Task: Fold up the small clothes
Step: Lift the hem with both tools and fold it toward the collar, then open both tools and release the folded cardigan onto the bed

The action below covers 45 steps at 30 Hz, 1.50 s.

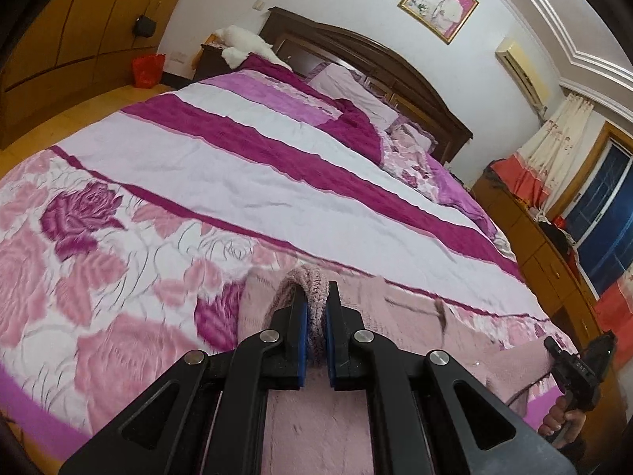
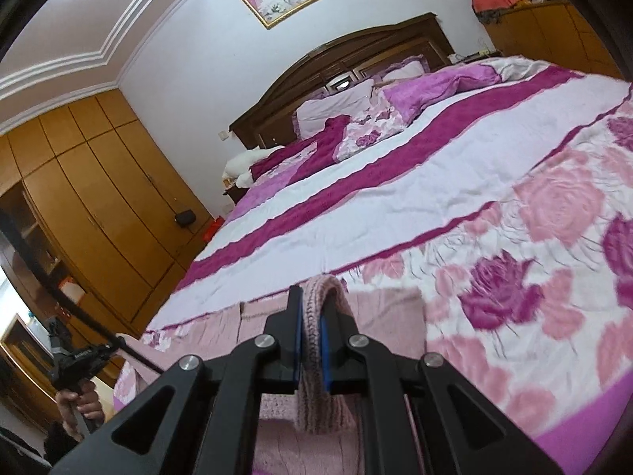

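A pink knitted garment (image 1: 316,415) lies at the near edge of the bed, on the floral bedspread (image 1: 118,261). My left gripper (image 1: 316,291) is shut on a ribbed knitted edge (image 1: 314,297) of the garment, which bulges up between the blue pads. My right gripper (image 2: 312,297) is shut on another ribbed edge (image 2: 322,283) of the same garment (image 2: 387,312). The right gripper also shows at the lower right of the left wrist view (image 1: 573,368), and the left gripper at the lower left of the right wrist view (image 2: 75,360), each held by a hand.
The bed runs away toward a dark wooden headboard (image 1: 356,47) with pillows (image 1: 348,87). A wooden wardrobe (image 2: 99,198) stands on one side, a low wooden cabinet (image 1: 546,253) with curtains and a window on the other. A red bag (image 1: 148,69) sits on the floor.
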Each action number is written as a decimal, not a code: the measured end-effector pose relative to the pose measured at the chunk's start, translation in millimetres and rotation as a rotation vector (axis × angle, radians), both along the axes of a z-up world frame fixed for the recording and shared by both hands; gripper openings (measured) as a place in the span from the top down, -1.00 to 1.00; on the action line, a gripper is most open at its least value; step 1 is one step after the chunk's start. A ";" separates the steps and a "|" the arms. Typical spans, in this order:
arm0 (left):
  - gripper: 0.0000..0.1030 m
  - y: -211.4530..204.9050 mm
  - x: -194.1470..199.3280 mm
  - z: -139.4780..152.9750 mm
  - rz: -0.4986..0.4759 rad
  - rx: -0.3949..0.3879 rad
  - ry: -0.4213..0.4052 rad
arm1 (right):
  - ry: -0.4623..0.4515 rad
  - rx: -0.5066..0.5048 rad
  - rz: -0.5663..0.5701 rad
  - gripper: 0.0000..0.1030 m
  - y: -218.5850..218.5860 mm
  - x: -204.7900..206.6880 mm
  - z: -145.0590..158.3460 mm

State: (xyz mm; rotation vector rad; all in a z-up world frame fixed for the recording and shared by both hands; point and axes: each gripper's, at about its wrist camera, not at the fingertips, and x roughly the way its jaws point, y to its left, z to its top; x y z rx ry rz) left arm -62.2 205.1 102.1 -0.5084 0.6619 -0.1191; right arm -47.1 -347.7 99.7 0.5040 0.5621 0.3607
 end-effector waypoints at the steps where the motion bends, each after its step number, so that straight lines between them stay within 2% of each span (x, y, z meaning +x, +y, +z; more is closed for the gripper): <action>1: 1.00 1.6 9.7 -3.1 0.006 0.003 0.012 | 0.006 0.000 0.006 0.85 1.4 10.0 -2.5; 10: 1.00 -0.6 76.5 -28.7 -0.001 0.045 0.081 | 0.055 -0.021 0.043 0.85 8.4 81.8 -26.4; 13: 1.00 -1.7 92.3 -40.2 0.000 0.056 0.103 | 0.074 -0.059 0.057 0.86 14.3 97.8 -36.2; 15: 1.00 0.7 98.5 -48.3 0.021 0.052 0.113 | 0.102 -0.093 0.037 0.85 16.3 108.0 -42.4; 16: 1.00 3.7 103.8 -54.0 0.067 0.048 0.120 | 0.121 -0.121 0.004 0.84 16.0 112.8 -45.8; 17: 1.00 6.3 108.0 -58.3 0.098 0.034 0.130 | 0.154 -0.177 -0.054 0.75 16.2 118.4 -48.2; 19: 1.00 9.4 118.6 -66.0 0.118 -0.003 0.190 | 0.214 -0.289 -0.182 0.13 15.1 125.2 -48.2; 20: 1.00 8.9 122.1 -68.3 0.115 -0.015 0.217 | 0.210 -0.307 -0.204 -0.30 12.9 123.8 -45.4; 21: 1.00 7.0 122.8 -68.0 0.110 -0.021 0.223 | 0.184 -0.297 -0.201 -0.33 10.5 119.4 -41.6; 23: 1.00 2.2 117.6 -63.3 0.111 0.011 0.199 | 0.166 -0.283 -0.191 -0.33 7.2 112.2 -35.9; 26: 1.00 -5.1 105.4 -50.3 0.128 0.098 0.164 | 0.173 -0.291 -0.190 -0.33 6.6 103.2 -32.9; 30: 0.75 -7.7 83.6 -34.9 0.095 0.098 0.111 | 0.160 -0.328 -0.127 -0.33 23.0 90.1 -33.0; 33: 0.66 -5.7 66.2 -34.8 0.080 0.086 0.128 | 0.144 -0.425 -0.040 -0.39 44.6 89.4 -39.4; 37: 0.63 -5.6 35.2 -56.0 0.083 0.010 0.209 | 0.283 -0.664 0.104 -0.40 74.6 95.9 -60.9; 39: 0.63 -11.8 15.8 -72.1 0.067 -0.018 0.241 | 0.297 -0.717 0.175 -0.40 84.7 85.6 -62.2; 41: 0.63 -23.7 2.1 -83.6 0.055 0.037 0.263 | 0.303 -0.732 0.222 -0.43 89.0 78.0 -62.3; 42: 0.63 -32.0 -5.3 -87.4 0.046 0.085 0.269 | 0.314 -0.750 0.216 -0.52 88.7 75.4 -65.3; 44: 0.63 -45.0 -15.8 -84.0 0.033 0.158 0.251 | 0.392 -0.752 0.126 -0.52 75.5 73.0 -77.3; 45: 0.63 -49.7 -20.7 -81.5 0.025 0.181 0.240 | 0.420 -0.679 0.088 -0.23 64.2 66.0 -81.1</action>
